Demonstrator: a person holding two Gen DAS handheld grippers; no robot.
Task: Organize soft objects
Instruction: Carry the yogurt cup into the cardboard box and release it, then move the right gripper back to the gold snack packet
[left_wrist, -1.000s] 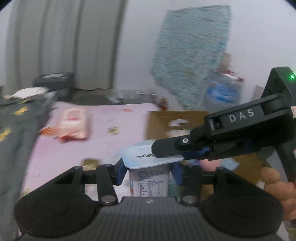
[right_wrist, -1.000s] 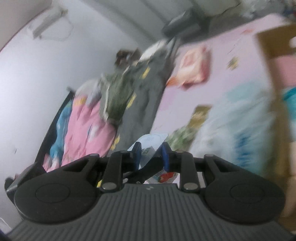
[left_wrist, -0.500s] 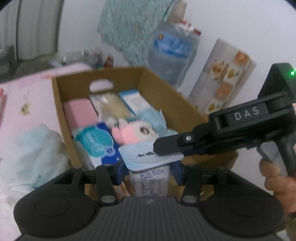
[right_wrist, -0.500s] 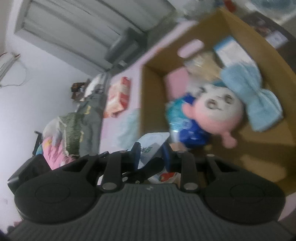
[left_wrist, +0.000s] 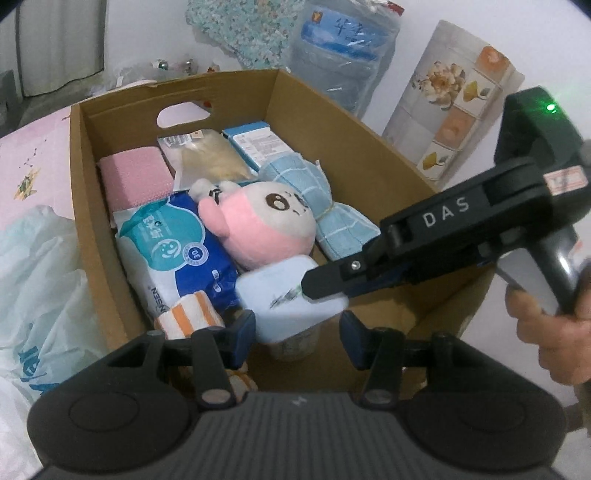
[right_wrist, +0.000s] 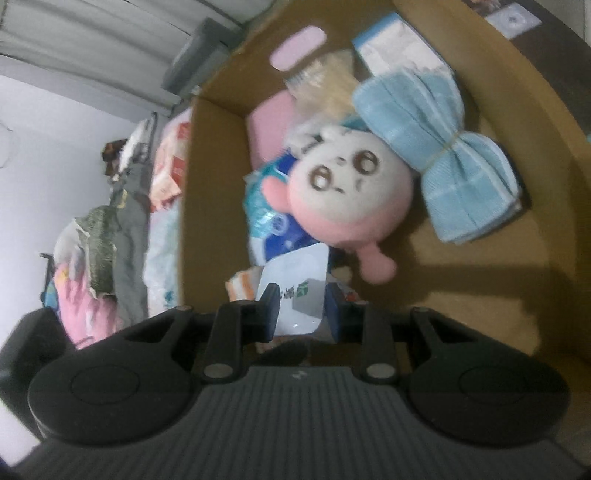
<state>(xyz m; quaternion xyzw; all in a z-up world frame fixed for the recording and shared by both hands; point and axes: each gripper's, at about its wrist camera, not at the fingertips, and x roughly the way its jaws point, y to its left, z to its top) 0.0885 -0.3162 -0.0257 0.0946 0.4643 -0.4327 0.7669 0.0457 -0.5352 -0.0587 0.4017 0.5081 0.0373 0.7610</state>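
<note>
A yogurt cup (left_wrist: 286, 295) with a pale blue foil lid hangs over the near end of an open cardboard box (left_wrist: 369, 155). My left gripper (left_wrist: 297, 326) is open, its jaws apart on either side of the cup. My right gripper (left_wrist: 325, 291) reaches in from the right and is shut on the lid's edge; in the right wrist view (right_wrist: 301, 308) the lid (right_wrist: 295, 291) sits between its fingers. In the box lie a pink plush toy (left_wrist: 266, 221), a blue folded towel (left_wrist: 317, 199), a wipes pack (left_wrist: 177, 251), a pink block (left_wrist: 136, 181) and an orange striped item (left_wrist: 190, 317).
The box stands on a pink bed (left_wrist: 33, 162). A pale plastic bag (left_wrist: 37, 280) lies left of the box. A water jug (left_wrist: 340, 51) and a flower-printed roll (left_wrist: 454, 96) stand behind it. Clothes are piled at the bed's far side (right_wrist: 110, 221).
Both grippers carried the cup from over the bed to over the box. My left jaws have opened off the cup; the cup now sits lower and tilted, held by the right gripper.
</note>
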